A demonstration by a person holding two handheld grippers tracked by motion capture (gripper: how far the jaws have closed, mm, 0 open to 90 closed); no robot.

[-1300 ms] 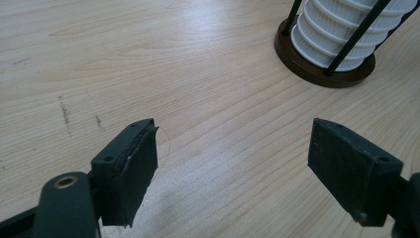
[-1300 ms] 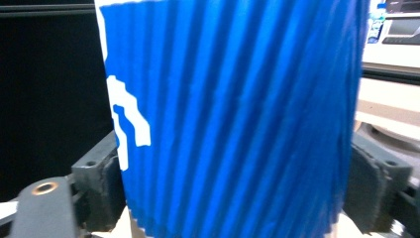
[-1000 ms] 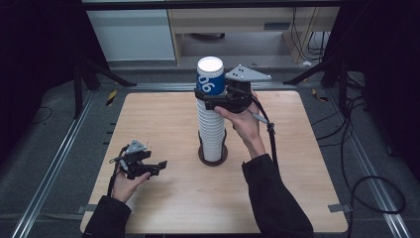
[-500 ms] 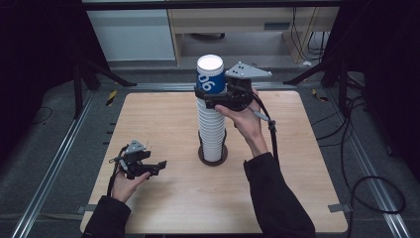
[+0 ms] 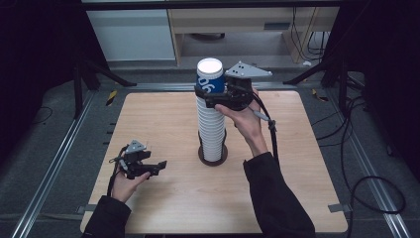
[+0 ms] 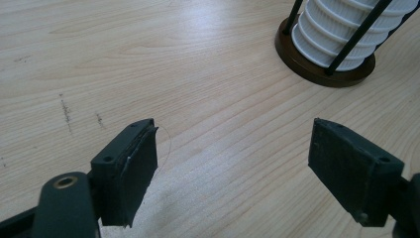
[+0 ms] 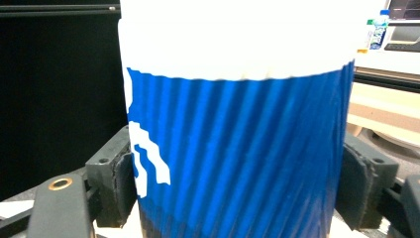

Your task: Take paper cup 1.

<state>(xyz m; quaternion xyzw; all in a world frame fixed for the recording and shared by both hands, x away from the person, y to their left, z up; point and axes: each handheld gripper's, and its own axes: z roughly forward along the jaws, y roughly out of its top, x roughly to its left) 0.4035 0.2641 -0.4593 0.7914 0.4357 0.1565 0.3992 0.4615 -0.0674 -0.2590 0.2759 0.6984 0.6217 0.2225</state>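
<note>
High view had the right gripper [image 5: 210, 91] up at the top of the cup stack [image 5: 211, 129], its jaws just closing and now clamped on the blue cup [image 5: 209, 78] that capped the white column. That stack stood in its dark round holder [image 5: 213, 157] near the middle of the tabletop [image 5: 307, 163]. Right gripper view confirmed it: pads pressed against both sides of the ribbed blue wall. Over by the near left corner, the left gripper [image 5: 159, 165] rested low above the wood, jaws spread wide with nothing between them.
</note>
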